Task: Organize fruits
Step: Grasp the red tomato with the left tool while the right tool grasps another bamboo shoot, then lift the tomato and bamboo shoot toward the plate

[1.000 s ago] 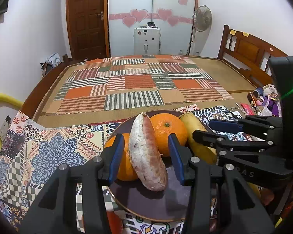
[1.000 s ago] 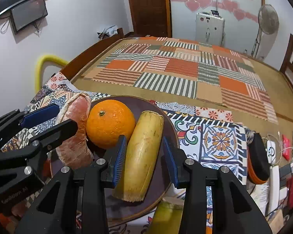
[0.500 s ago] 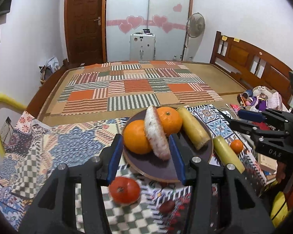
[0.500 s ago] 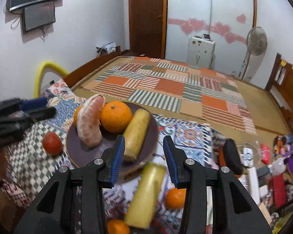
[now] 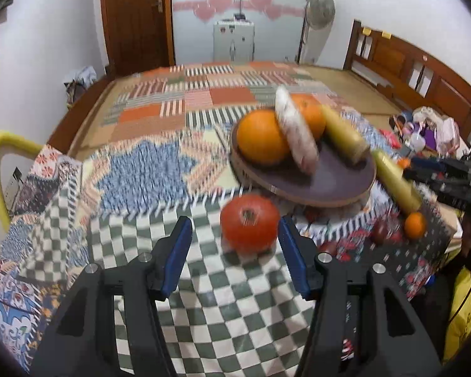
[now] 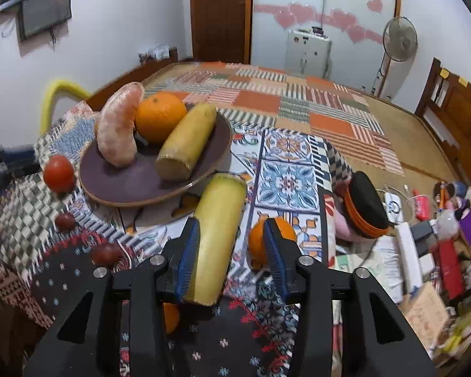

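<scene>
A dark round plate [image 5: 329, 182] [image 6: 135, 182] holds two oranges [image 5: 260, 138] [image 6: 160, 116], a peeled pomelo segment [image 5: 295, 135] [image 6: 119, 132] and a yellow banana piece [image 5: 342, 135] [image 6: 188, 141]. My left gripper [image 5: 235, 251] hangs over the checked cloth with its jaws opening. A red tomato [image 5: 249, 221] [image 6: 59, 173] lies just ahead between them, close to the right finger and unpressed. My right gripper [image 6: 232, 251] is opening too. A second banana piece [image 6: 219, 235] [image 5: 395, 182] lies on the cloth between its jaws, beside the left pad.
A small orange [image 6: 257, 242] [image 5: 415, 224] sits behind the right gripper's right finger. Two small dark red fruits [image 6: 65, 221] lie left of it. A black and orange cap [image 6: 365, 210] and clutter fill the table's right edge. A patchwork bed lies beyond.
Both grippers have drawn back from the plate, leaving the pomelo segment and banana piece on it. The left now frames the tomato, the right the second banana piece. Both jaws stand wider.
</scene>
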The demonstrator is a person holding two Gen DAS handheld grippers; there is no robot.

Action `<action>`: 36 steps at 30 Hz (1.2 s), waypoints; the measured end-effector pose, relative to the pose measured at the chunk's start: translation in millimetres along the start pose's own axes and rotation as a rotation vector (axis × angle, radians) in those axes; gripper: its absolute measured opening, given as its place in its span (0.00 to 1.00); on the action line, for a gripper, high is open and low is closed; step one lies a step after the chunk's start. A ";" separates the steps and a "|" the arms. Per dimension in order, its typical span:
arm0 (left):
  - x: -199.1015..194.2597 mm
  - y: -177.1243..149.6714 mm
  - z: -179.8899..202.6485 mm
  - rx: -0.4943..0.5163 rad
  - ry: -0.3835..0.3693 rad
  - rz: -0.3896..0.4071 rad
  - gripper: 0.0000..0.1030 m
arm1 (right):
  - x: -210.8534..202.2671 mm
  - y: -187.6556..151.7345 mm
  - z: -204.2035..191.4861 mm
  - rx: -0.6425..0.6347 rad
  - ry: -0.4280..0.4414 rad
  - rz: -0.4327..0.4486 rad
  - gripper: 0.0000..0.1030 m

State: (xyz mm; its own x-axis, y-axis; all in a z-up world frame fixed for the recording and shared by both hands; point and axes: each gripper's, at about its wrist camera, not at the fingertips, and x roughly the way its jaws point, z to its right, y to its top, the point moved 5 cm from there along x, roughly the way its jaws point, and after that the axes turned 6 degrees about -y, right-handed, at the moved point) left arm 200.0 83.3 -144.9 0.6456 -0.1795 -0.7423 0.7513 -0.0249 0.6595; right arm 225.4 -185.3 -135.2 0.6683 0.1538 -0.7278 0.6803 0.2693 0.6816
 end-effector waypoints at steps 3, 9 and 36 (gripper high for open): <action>6.4 -7.2 0.2 0.003 -0.007 -0.014 0.55 | 2.1 3.8 -1.3 -0.002 0.010 0.004 0.40; 18.1 -5.7 3.9 0.010 -0.021 -0.014 0.61 | 8.9 7.6 -16.3 -0.058 0.005 -0.005 0.40; 27.7 -10.4 12.5 0.058 -0.045 -0.007 0.46 | 4.1 -8.4 -34.3 -0.129 0.062 -0.038 0.35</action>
State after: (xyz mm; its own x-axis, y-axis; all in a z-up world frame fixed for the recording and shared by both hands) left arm 208.4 66.3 -170.9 0.6328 -0.2231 -0.7414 0.7456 -0.0828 0.6613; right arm 212.0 -154.3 -146.5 0.6204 0.1985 -0.7587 0.6575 0.3957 0.6412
